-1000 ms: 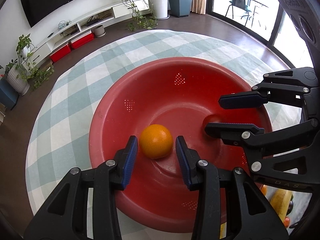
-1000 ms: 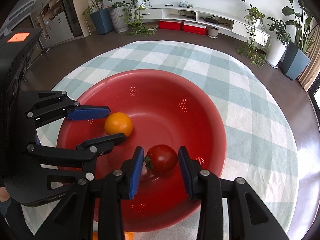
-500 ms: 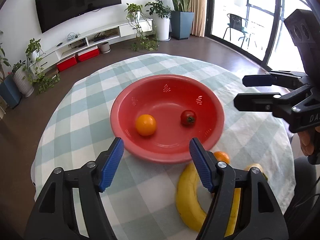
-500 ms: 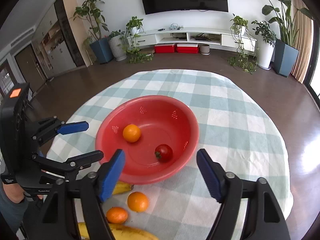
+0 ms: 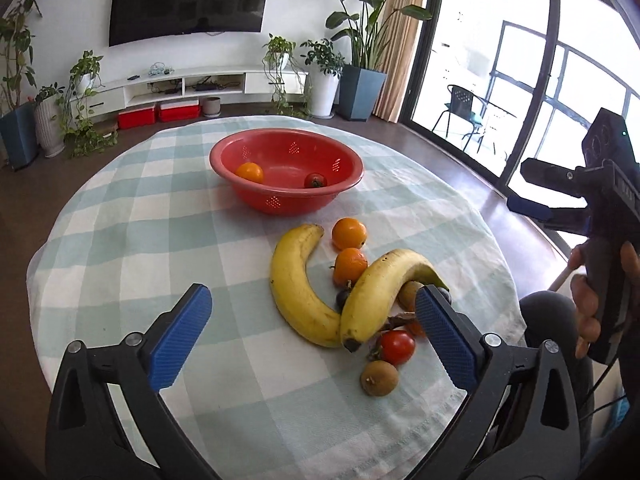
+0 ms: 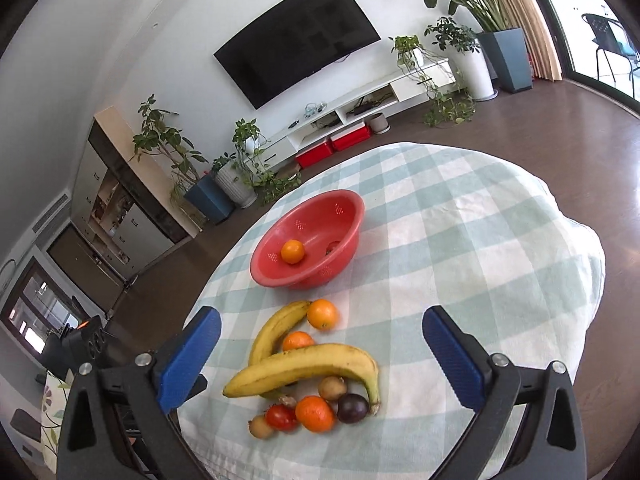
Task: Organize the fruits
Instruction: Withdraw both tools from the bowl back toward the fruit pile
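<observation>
A red perforated bowl (image 5: 280, 204) (image 6: 344, 216) stands at the far side of the round table. It holds an orange (image 5: 249, 172) (image 6: 292, 251) and a tomato (image 5: 315, 180). Nearer, loose fruit lies in a pile: two bananas (image 5: 296, 284) (image 6: 304, 364), oranges (image 5: 349, 233) (image 6: 322, 314), a tomato (image 5: 397, 346) (image 6: 281, 416), kiwis (image 5: 379, 377) and a dark plum (image 6: 352, 408). My left gripper (image 5: 312, 340) is open and empty above the near table edge. My right gripper (image 6: 316, 360) is open and empty above the pile.
The table wears a green-and-white checked cloth (image 5: 160, 240) (image 6: 480, 240). The right gripper, held in a hand, shows at the right edge of the left wrist view (image 5: 600, 200). Plants, a TV wall and a glass door stand beyond.
Both grippers let go of the orange and the tomato in the bowl, opened wide, and pulled back and up. The loose fruit pile has come into view.
</observation>
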### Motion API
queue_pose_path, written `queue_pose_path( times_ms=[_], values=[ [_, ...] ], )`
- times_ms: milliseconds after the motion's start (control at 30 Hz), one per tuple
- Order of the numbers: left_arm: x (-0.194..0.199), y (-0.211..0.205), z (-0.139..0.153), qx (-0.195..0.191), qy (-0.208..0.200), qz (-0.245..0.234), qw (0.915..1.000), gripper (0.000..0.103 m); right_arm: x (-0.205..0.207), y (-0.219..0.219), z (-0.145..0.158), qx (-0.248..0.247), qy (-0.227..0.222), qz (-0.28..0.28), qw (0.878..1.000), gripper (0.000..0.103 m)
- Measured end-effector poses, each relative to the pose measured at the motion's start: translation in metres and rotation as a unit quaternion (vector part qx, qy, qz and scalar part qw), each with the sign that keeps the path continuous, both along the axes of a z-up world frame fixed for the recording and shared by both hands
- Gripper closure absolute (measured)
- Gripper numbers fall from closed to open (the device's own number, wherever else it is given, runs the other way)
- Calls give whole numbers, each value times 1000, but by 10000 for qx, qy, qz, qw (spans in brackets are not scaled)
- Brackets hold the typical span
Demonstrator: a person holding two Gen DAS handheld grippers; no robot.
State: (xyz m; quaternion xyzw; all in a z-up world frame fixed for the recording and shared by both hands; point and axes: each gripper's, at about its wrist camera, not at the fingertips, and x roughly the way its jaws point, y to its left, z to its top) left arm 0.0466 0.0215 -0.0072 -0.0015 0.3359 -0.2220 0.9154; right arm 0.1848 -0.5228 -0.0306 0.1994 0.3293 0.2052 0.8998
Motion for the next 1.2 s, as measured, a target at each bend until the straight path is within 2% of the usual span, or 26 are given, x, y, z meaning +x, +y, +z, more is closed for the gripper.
queue_pose_path(
  times_ms=[133,200,267,300,367,533,633,833,867,1067,1200],
  values=[
    [-25,-7,-12,459,169,294,9984,0,-20,14,-22,-153,399,423,9982,0],
    [-32,-3,-17,313,303,371,9984,0,-26,16,-31,-170,602,360,9974,0],
    [-35,2,-18,77,322,214,9992,0,-32,15,-39,-234,792,256,9963,0],
    [-34,1,-18,102,340,132,9993,0,-36,15,-42,-305,811,220,9960,0],
    [-30,-3,-19,276,414,5,9988,0,-41,19,-41,-523,759,216,9955,0],
    [-21,-18,-30,493,752,-681,9936,1,-49,33,-39,-1186,732,276,9899,0],
    [-21,-28,-36,651,852,-1112,9880,2,-49,34,-44,-1209,866,269,9885,0],
    [-10,-43,-42,860,1105,-1693,9756,28,-51,33,-54,-1038,1073,336,9882,9],
    [-7,-45,-43,888,1142,-1764,9736,37,-52,33,-54,-1021,1069,351,9884,11],
    [5,-54,-50,1053,1250,-2061,9648,49,-55,37,-59,-982,1077,456,9883,25],
    [10,-59,-53,1125,1277,-2163,9614,52,-56,37,-61,-929,1103,484,9884,27]
  ],
)
